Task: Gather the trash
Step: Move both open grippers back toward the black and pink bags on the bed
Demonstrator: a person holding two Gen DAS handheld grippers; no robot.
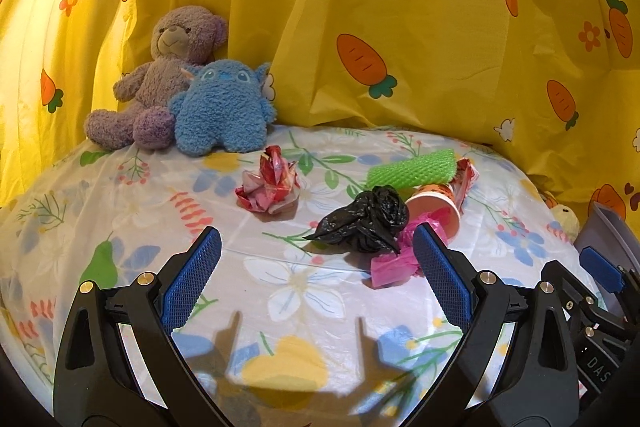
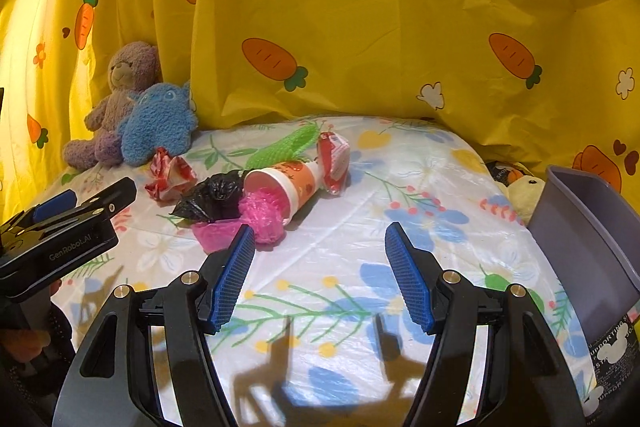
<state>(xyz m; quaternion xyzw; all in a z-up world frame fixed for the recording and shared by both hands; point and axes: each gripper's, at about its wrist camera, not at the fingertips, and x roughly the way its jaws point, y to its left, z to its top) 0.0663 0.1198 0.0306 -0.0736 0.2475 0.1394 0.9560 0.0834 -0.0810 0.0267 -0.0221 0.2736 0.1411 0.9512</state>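
Black bag [image 1: 366, 219] looked light, soft, crushable; best pinched at bunched middle. Left gripper [image 1: 316, 275] spread, empty; right gripper [image 2: 320, 275] spread, empty

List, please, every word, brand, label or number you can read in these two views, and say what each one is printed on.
"GenRobot.AI": on the side of the left gripper, seen from the right wrist.
"DAS": partial lettering on the right gripper, seen from the left wrist.
"SUPPORTING": repeated on the black label of the grey bin; the rest is too small to read.
Red snack wrapper: its white label is blurred, unreadable.
Paper cup: printed pattern only.
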